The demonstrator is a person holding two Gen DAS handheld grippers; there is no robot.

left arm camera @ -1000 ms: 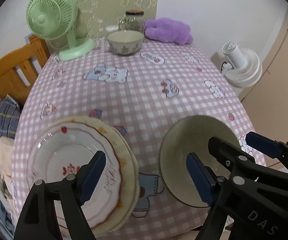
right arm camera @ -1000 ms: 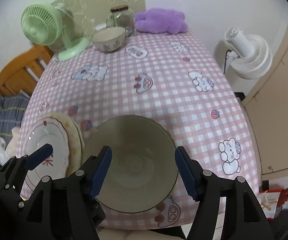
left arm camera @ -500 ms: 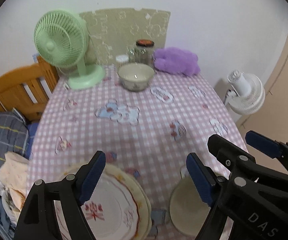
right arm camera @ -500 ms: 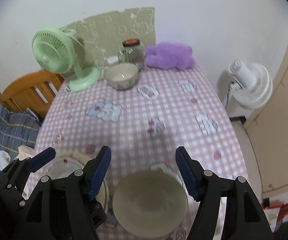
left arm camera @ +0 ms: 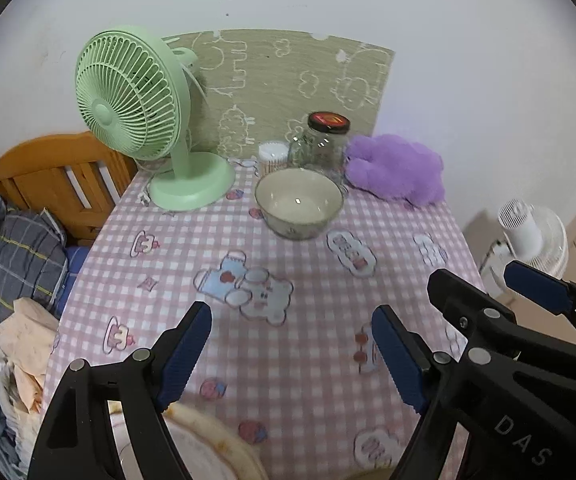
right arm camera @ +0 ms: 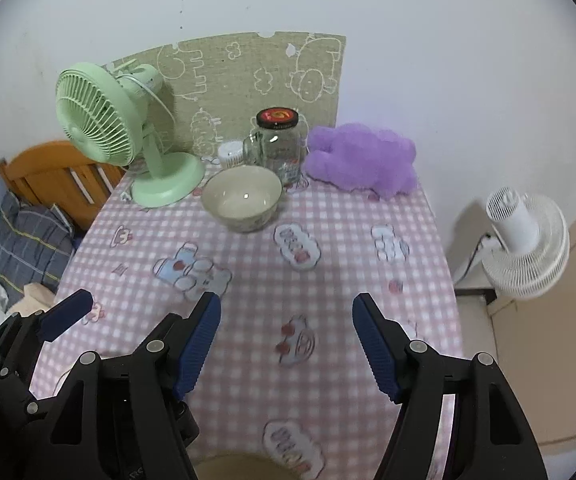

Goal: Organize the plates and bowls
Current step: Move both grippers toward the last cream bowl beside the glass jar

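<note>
A cream bowl [left arm camera: 299, 203] stands at the far end of the pink checked table [left arm camera: 308, 280]; it also shows in the right wrist view [right arm camera: 242, 198]. A stack of plates [left arm camera: 211, 444] lies at the near left edge, mostly hidden under my left gripper [left arm camera: 292, 354]. The rim of a second bowl [right arm camera: 231, 465] shows at the bottom of the right wrist view. My left gripper is open and empty above the near table. My right gripper [right arm camera: 285, 346] is open and empty, beside it to the right.
A green desk fan [left arm camera: 143, 120], a glass jar [left arm camera: 322, 144], a small white tub [left arm camera: 272, 156] and a purple plush toy [left arm camera: 398, 172] stand along the far edge. A white floor fan [right arm camera: 524, 240] is right of the table. A wooden bed with bedding [left arm camera: 19, 248] is on the left.
Both grippers have lifted and tilted up away from the near plates and bowl, which slid to the bottom of the views. Both stayed open.
</note>
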